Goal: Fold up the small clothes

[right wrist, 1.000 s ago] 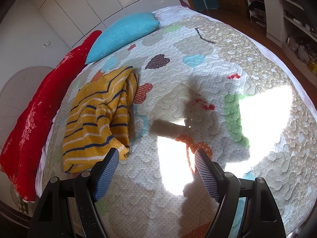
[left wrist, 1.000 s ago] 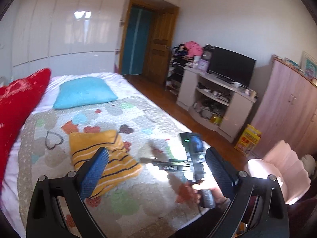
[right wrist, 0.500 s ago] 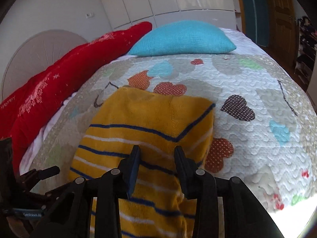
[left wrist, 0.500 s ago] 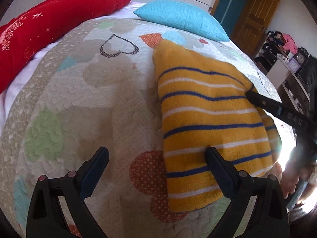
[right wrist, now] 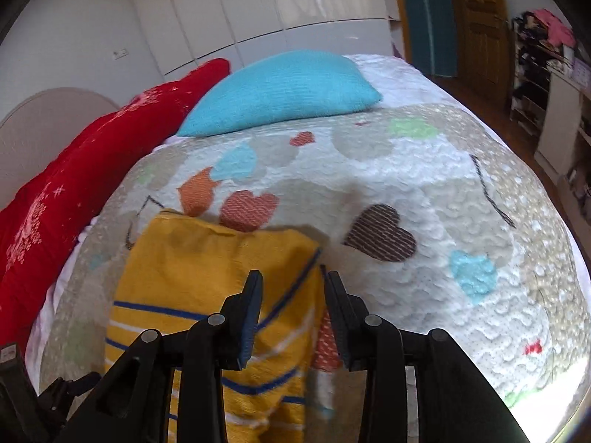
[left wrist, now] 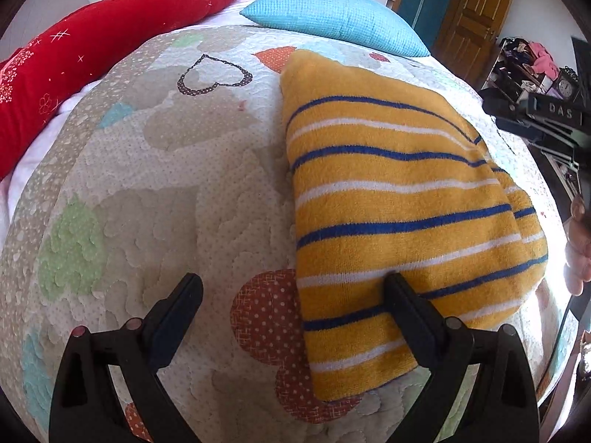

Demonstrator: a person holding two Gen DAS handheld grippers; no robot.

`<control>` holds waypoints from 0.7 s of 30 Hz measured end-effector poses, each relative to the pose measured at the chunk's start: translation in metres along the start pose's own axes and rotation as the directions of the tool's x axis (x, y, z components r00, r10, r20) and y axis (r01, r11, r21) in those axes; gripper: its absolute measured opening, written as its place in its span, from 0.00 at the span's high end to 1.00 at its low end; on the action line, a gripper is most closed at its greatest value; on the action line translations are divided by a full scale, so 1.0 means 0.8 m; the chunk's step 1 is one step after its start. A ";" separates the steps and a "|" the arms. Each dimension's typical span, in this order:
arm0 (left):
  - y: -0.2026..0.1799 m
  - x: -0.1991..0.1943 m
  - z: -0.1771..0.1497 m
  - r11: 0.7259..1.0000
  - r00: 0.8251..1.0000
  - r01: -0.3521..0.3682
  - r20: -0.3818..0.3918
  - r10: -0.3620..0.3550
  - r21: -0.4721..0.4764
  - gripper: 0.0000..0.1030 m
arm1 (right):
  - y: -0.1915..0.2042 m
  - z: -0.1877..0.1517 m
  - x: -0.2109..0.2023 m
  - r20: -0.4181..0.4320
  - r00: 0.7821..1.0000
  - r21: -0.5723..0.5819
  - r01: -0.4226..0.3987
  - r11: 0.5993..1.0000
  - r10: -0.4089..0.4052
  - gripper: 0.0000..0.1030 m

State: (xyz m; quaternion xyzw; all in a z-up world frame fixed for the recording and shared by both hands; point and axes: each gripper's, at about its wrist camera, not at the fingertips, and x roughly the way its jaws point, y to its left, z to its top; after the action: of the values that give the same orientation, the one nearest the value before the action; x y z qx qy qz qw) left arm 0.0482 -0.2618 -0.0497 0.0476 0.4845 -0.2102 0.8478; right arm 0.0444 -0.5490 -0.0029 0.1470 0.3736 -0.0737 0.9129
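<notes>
Garment [left wrist: 399, 199], yellow with blue and white stripes, lies folded on the quilt [left wrist: 147, 192], and we have both grippers at it.

Our left gripper [left wrist: 291, 288] stands wide open at the near edge of the cloth: its right finger rests on the stripes, its left finger is over bare quilt, and nothing is pinched between them. Our right gripper [right wrist: 291, 288] has just been closing; its jaws now stand narrow over the garment's far right corner, with a lifted fold of cloth between them. We cannot tell whether the pads press on it. Beyond the garment lie a blue pillow [right wrist: 284, 92] and a red one [left wrist: 92, 51], both well apart from it.
</notes>
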 end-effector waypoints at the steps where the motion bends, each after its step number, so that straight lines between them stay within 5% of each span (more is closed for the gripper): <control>1: -0.001 0.000 0.000 1.000 1.000 -0.003 -0.001 0.003 0.001 0.05 | 0.017 0.005 0.010 -0.016 0.999 -0.036 -0.031 0.999 0.031 0.62; 4: -0.001 0.000 -0.001 1.000 1.000 -0.005 -0.001 0.005 -0.001 0.05 | 0.054 0.012 0.064 -0.161 0.978 -0.095 -0.148 0.984 0.132 0.62; 6: 0.001 0.000 -0.001 1.000 1.000 0.002 -0.003 -0.002 -0.008 0.05 | 0.062 0.017 0.101 -0.210 0.976 -0.115 -0.089 0.989 0.064 0.53; 7: 0.001 0.001 0.000 1.000 1.000 0.004 -0.005 -0.004 -0.010 0.05 | 0.060 0.022 0.117 -0.227 0.974 -0.116 -0.032 0.993 0.005 0.35; 8: 0.001 0.001 0.000 1.000 1.000 0.006 -0.009 -0.006 -0.013 0.05 | 0.055 0.028 0.129 -0.239 0.968 -0.103 0.058 0.993 -0.081 0.30; 10: 0.001 0.001 0.001 1.000 1.000 0.006 -0.015 -0.007 -0.016 0.05 | 0.050 0.042 0.128 -0.211 0.964 -0.046 0.156 0.987 -0.162 0.55; 13: 0.005 0.003 0.000 0.999 1.000 0.023 -0.016 -0.023 -0.027 0.05 | 0.079 0.052 0.101 -0.149 0.988 -0.009 -0.039 0.999 0.037 0.58; 16: 0.009 0.007 -0.001 0.998 0.999 0.035 -0.019 -0.036 -0.049 0.02 | 0.135 0.044 0.110 -0.173 0.974 -0.103 -0.163 0.981 0.144 0.59; 21: 0.009 0.008 -0.001 0.998 0.999 0.028 -0.014 -0.029 -0.052 0.02 | 0.171 0.025 0.201 -0.289 0.957 -0.202 -0.029 0.979 -0.031 0.58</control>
State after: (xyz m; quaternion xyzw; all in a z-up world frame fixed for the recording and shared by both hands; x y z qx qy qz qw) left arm 0.0530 -0.2565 -0.0564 0.0204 0.4967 -0.2094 0.8420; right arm 0.2052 -0.4302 -0.0734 0.0615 0.5094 -0.0129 0.8582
